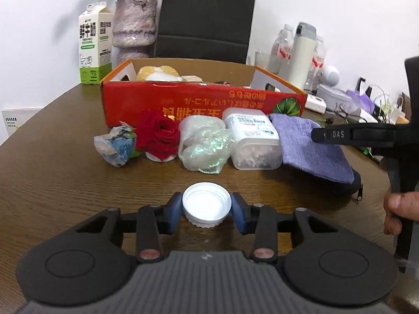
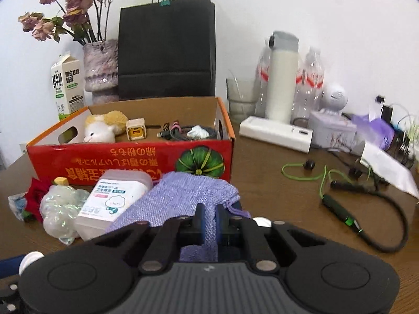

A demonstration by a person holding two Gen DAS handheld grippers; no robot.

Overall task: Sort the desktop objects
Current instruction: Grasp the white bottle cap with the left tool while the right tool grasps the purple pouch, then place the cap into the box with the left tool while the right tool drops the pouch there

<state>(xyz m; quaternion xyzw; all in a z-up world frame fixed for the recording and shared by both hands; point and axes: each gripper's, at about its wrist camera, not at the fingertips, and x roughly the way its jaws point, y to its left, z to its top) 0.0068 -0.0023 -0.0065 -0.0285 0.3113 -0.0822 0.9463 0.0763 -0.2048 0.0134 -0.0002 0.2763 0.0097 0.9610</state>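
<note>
Both my grippers had grips: left gripper [image 1: 207,210] clamped the cap [image 1: 206,205] low over the table [image 1: 65,183], right gripper [image 2: 209,222] pinched the cloth [image 2: 183,196] before the box [image 2: 131,157]; lifting each clear before carrying seemed wisest.

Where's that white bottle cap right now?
In the left wrist view the white bottle cap sits on the table between the left gripper's blue pads, nearer the camera than the crumpled plastic.
</note>
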